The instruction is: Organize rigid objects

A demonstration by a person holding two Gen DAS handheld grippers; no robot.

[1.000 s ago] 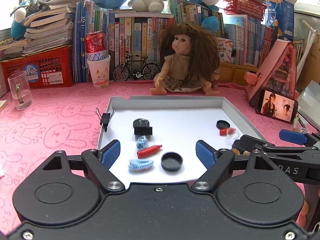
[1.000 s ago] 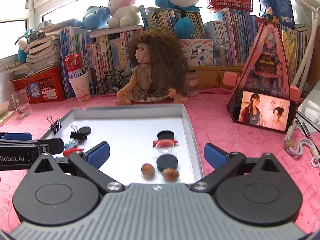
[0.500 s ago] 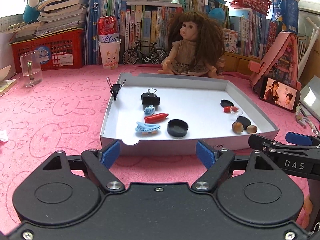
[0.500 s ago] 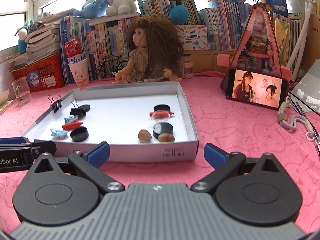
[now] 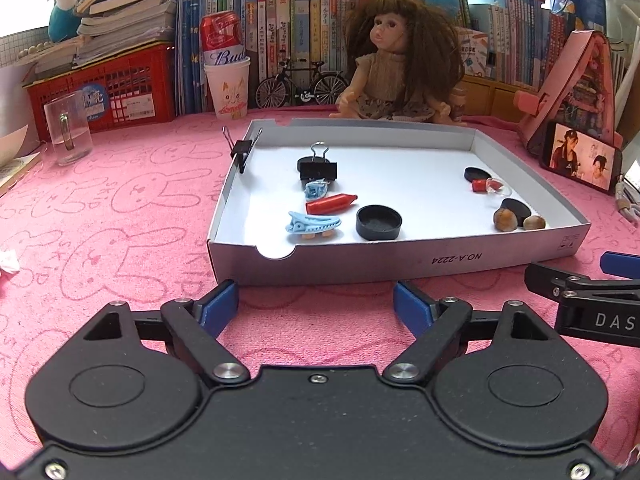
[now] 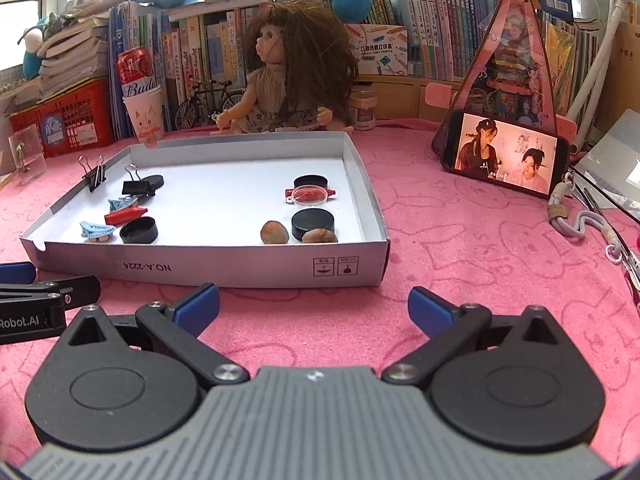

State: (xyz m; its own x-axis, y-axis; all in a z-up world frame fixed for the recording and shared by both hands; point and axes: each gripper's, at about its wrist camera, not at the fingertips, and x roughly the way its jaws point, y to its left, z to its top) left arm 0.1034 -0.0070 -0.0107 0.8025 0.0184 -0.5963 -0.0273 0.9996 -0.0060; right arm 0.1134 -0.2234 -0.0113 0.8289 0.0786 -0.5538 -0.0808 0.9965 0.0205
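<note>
Your left gripper (image 5: 316,306) hangs low and level, its blue-padded fingers (image 5: 218,306) spread wide with nothing between them. Your right gripper (image 6: 314,308) sits just beside it at the same height, jaws equally wide apart and empty, both pointing forward.

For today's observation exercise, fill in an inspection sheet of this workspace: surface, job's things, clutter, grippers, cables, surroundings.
Surface: pink bunny-print cloth covers the table.
Job's things: white tray holds black binder clip, red cap, blue hair clip, black lid, two nuts, black discs near the right wall. Second binder clip is clipped on the tray's left wall.
Clutter: glass mug, phone playing video, crumpled paper.
Grippers: left gripper and right gripper both in front of the tray, jaws open, empty.
Cables: lanyard cord right of the tray.
Surroundings: doll, books, red basket, beer can in cup.
</note>
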